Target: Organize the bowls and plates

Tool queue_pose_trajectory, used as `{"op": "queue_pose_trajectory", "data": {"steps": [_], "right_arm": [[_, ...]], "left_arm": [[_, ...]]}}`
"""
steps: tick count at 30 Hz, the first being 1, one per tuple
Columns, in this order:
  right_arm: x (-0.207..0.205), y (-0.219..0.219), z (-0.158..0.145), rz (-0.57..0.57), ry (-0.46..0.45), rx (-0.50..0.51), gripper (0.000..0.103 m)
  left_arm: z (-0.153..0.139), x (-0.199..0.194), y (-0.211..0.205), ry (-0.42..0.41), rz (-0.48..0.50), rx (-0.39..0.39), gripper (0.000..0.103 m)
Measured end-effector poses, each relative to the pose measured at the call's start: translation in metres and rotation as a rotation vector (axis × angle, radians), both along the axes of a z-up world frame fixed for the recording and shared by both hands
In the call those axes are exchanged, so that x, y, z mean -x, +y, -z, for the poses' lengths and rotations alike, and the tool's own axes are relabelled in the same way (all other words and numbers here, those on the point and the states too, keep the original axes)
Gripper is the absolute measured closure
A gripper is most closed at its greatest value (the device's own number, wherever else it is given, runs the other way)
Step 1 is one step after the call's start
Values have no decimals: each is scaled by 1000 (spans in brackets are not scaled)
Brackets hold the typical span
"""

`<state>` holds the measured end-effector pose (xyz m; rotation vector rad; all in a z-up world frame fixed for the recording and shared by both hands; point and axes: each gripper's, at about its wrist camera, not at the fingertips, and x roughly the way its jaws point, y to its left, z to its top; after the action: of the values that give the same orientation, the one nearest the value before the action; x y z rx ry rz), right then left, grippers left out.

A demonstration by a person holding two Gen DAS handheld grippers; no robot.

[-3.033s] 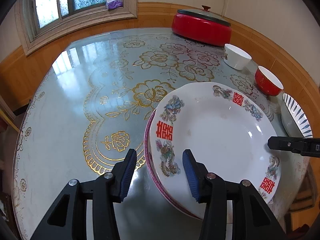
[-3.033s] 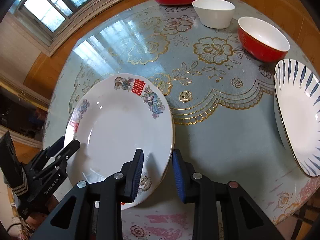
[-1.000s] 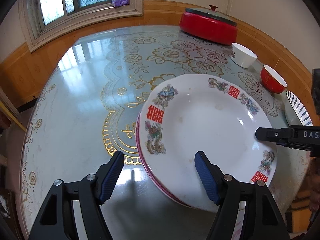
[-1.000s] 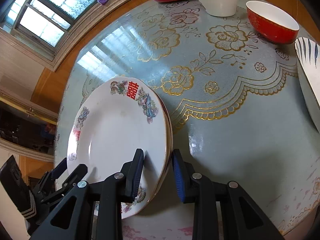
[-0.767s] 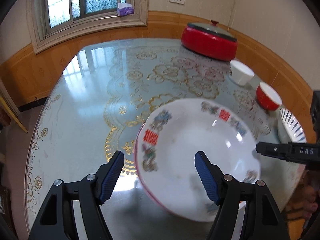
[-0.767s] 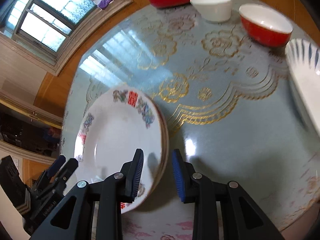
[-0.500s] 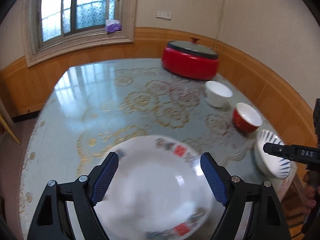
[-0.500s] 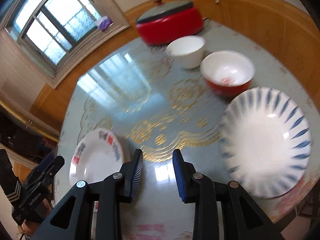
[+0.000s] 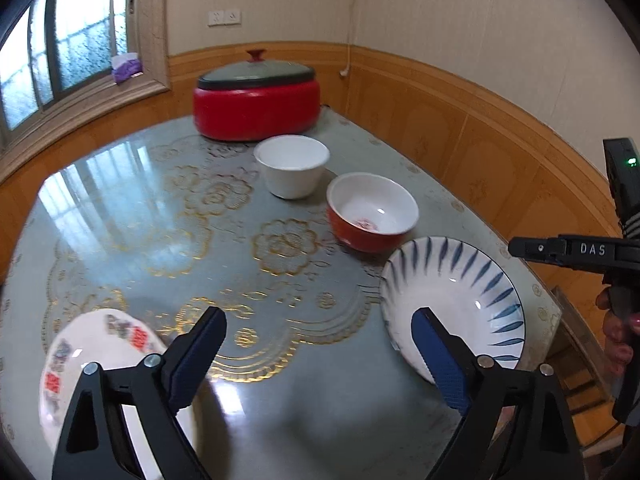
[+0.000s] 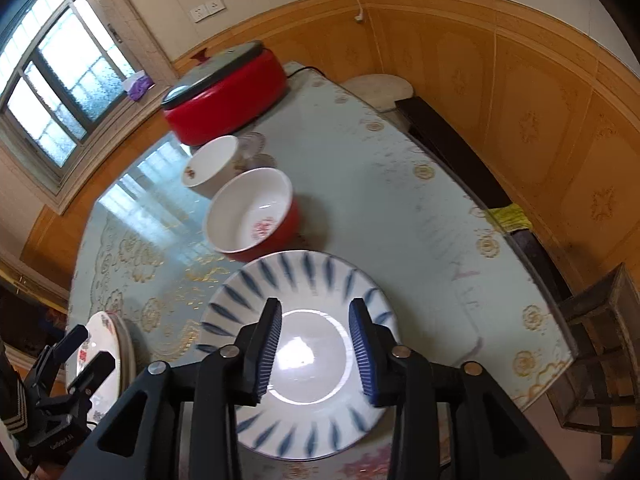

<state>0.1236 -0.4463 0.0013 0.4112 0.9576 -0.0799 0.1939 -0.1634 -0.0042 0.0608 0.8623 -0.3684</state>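
Striped plate (image 10: 304, 356) next: right gripper (image 10: 316, 354) jaws partly open, just widening, empty; left gripper (image 9: 320, 360) jaws wide, just opening, empty. Straddle your near rim squarely.

- A red electric cooker (image 9: 256, 110) with a dark lid and red knob stands at the far side of the table (image 9: 120, 216).
- The table bears a gold floral cover.
- A purple tissue pack (image 9: 127, 68) lies on the windowsill.
- A wall socket (image 9: 225, 17).
- A wooden chair (image 10: 596, 344) beside the table.
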Motion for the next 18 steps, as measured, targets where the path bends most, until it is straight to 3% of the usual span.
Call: {"op": "queue_pose_trajectory", "data": {"steps": [8,18], "right_arm": [[-9,-32,27,-37,58,-57,65],[-26,-30,60,-147,115,-167,65]], "left_arm": [[38,-9,-50,89,7,-28,8],[66,-15,-72,149,-25,-33,15]]}}
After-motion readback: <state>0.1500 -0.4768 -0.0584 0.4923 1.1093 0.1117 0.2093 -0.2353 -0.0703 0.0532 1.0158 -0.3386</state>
